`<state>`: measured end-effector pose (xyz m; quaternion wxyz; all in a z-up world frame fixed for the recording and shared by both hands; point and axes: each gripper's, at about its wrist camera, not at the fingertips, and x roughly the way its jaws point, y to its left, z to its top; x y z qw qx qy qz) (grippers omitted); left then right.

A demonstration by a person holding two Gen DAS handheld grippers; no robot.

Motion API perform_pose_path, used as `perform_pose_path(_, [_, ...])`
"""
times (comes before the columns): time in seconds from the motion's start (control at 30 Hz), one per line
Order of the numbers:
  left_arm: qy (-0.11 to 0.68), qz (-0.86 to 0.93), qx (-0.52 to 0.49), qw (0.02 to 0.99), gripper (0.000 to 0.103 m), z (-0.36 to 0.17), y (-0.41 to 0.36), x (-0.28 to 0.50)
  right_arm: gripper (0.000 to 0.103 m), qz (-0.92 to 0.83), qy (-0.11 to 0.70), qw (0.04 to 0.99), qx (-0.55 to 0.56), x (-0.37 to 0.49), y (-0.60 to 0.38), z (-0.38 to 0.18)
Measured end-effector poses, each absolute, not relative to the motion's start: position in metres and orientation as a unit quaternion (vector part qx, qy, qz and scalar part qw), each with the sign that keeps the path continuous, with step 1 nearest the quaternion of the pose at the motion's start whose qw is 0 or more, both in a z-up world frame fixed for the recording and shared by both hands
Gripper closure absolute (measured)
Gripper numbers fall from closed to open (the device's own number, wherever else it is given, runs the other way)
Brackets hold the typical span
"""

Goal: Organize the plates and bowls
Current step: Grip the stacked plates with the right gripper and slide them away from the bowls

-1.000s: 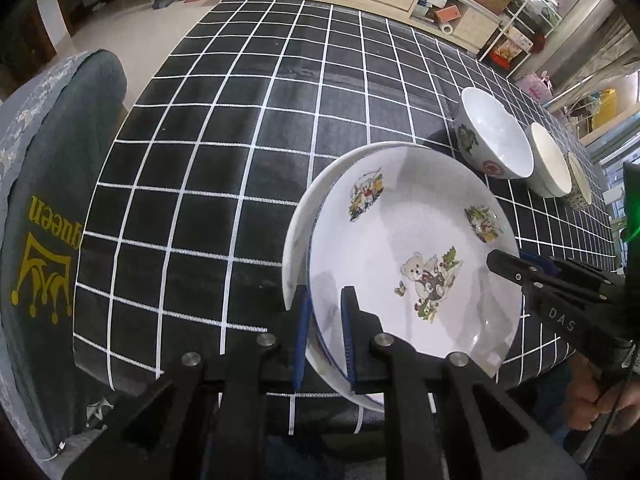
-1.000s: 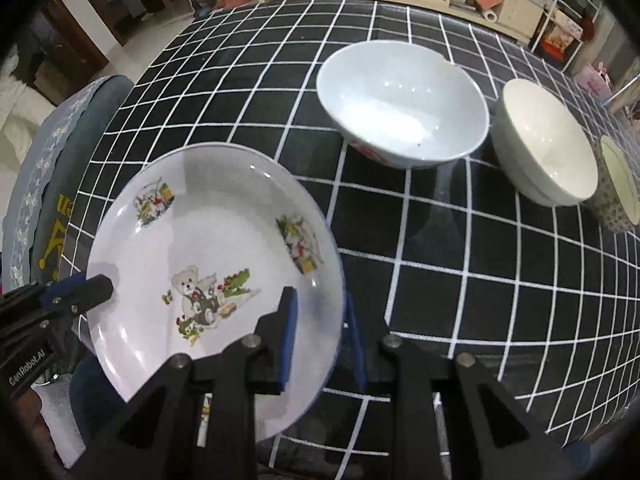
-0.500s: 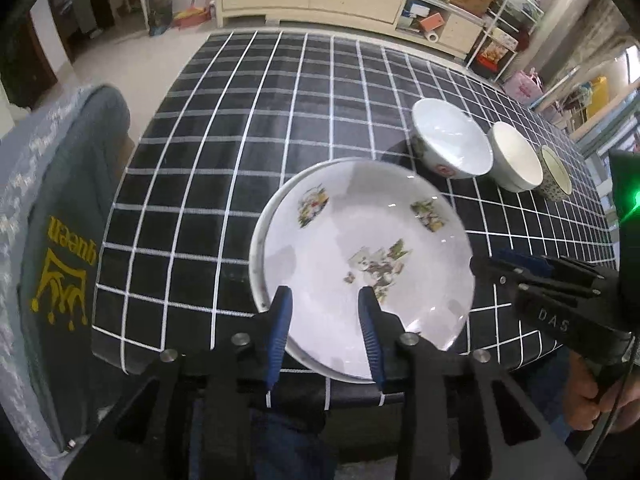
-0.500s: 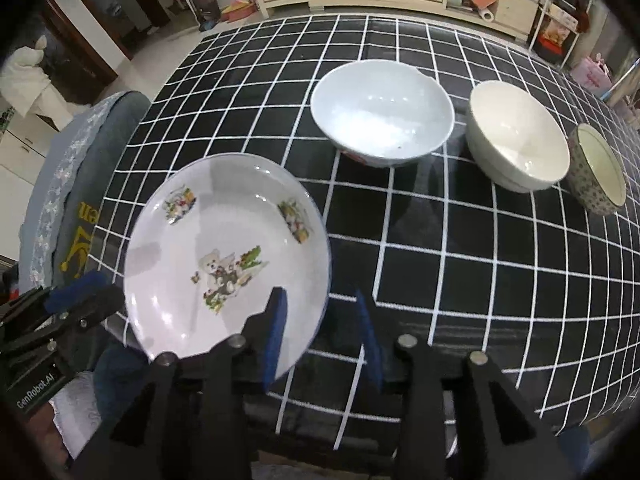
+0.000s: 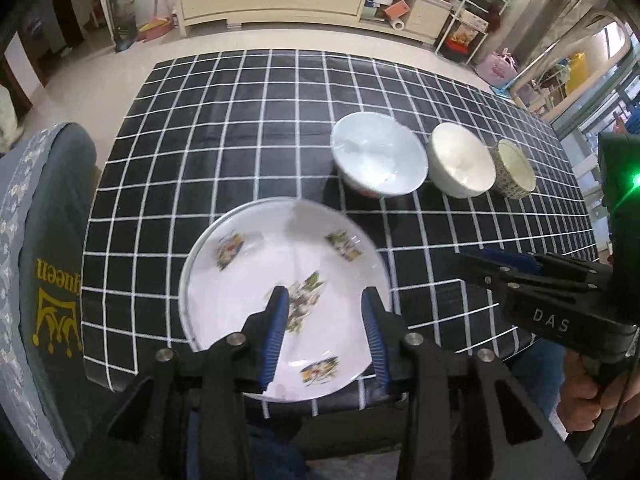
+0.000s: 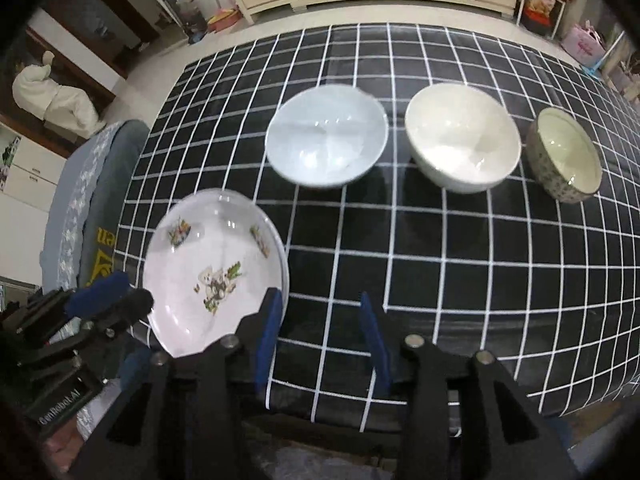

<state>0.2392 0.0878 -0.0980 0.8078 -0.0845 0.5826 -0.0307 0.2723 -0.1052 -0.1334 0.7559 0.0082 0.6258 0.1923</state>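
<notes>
Lying at the near left corner of the checked tablecloth point(image 6: 440, 248), the printed plate point(image 5: 280, 272) appeared to rest on a second plate, whose rim point(image 5: 188, 276) showed along the left side; the stack overhung the table edge slightly. Three bowls stood in a row farther back and to the right: a pale blue-white bowl point(image 6: 326, 146), a cream bowl point(image 6: 462, 142) and a small patterned bowl point(image 6: 564, 154), each just beside the next. Whether they touched could not be told.

The left gripper point(image 5: 326, 332) was released, jaws spread wide above the near part of the plate, holding nothing. The right gripper point(image 6: 320, 336) was likewise released, its left finger just beside the plate's right rim and its right finger over bare cloth.

Judgement on handling: all pieces looked like glazed ceramic, therefore stiff, moderately heavy for their size, slick under the blue pads and liable to chip or break if dropped or knocked together. The plates would best be taken at the rim, one finger above and one below, using the overhanging near edge for access. The bowls should be pinched across the wall at the rim, one finger inside. The stack could shift if lifted by the upper plate alone. A grey chair back point(image 5: 44, 272) stood close at the left.
</notes>
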Motion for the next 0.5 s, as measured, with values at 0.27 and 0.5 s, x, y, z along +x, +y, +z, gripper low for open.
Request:
perform_pose_path(0.27, [0.593,-0.042,-0.085,0.8,0.068,-0.094,0.075,0.283,0.058,0.193,0.616,0.763,0.007,0.307,-0.11,-0.11])
perform_pose_path(0.5, [0.598,-0.049,-0.096,0.794,0.068,-0.102,0.078,0.327,0.058,0.191,0.621,0.76,0.011,0.344,-0.108,-0.114])
